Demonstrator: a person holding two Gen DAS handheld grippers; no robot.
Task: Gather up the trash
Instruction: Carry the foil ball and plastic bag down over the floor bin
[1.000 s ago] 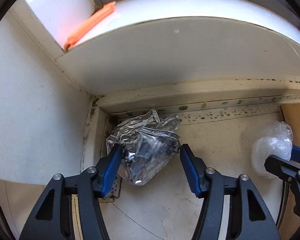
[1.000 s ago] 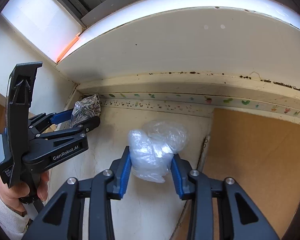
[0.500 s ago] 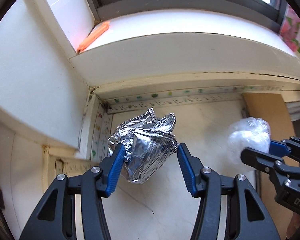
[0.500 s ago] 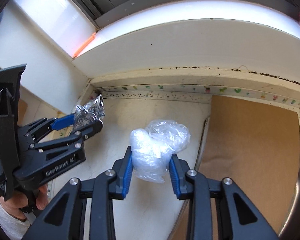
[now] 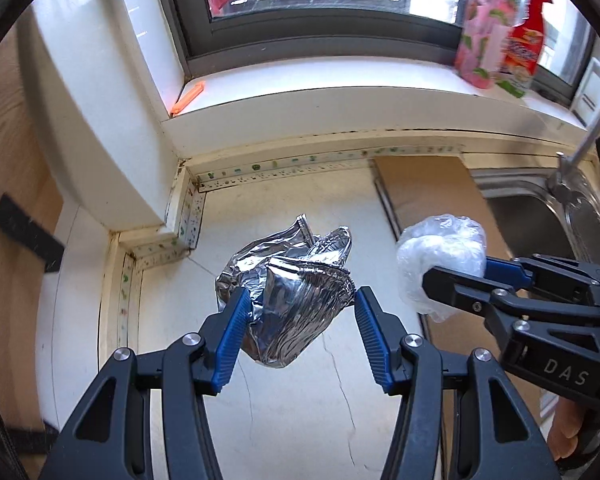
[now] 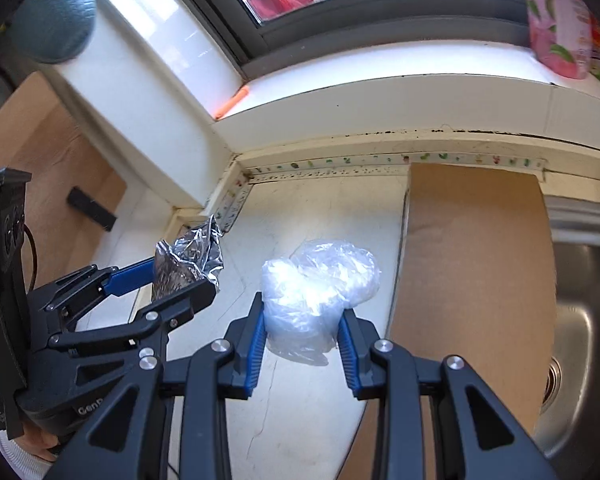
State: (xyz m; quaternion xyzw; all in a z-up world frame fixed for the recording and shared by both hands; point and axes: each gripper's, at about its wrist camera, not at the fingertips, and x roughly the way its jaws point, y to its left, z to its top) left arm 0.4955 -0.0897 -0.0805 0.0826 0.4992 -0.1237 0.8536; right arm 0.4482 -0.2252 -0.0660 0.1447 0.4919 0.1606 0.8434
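Left tongs [image 5: 298, 316] are pinching a crumpled foil wad [image 5: 288, 296] between the blue pads [image 5: 230, 336]; the wad is hanging clear above the white surface [image 5: 300, 420], not touching it. Foil is bulging out past the fingertips, with a pointed flap sticking up at the far end.

Right tongs [image 6: 302, 330] are clamping a scrunched clear plastic bag [image 6: 316, 292], also lifted off the surface. Bag is puffing out above and beyond the pads [image 6: 256, 344], with its lower end dangling just below them.

Both tongs are sitting side by side and near each other: in the left wrist view the right tongs [image 5: 456, 276] are coming in from the right edge with the bag [image 5: 440, 264] at their tip; in the right wrist view the left tongs [image 6: 168, 276] are showing at left with the foil [image 6: 190, 260].

Brown board [image 6: 472, 280] is lying flat on the surface just right of the bag, running back to the wall. Steel sink [image 5: 540, 216] is sitting right of the board. Orange clip-like item [image 5: 188, 98] is lying on the window sill [image 5: 340, 84], and pink and red bottles [image 5: 500, 40] are standing further right on it.
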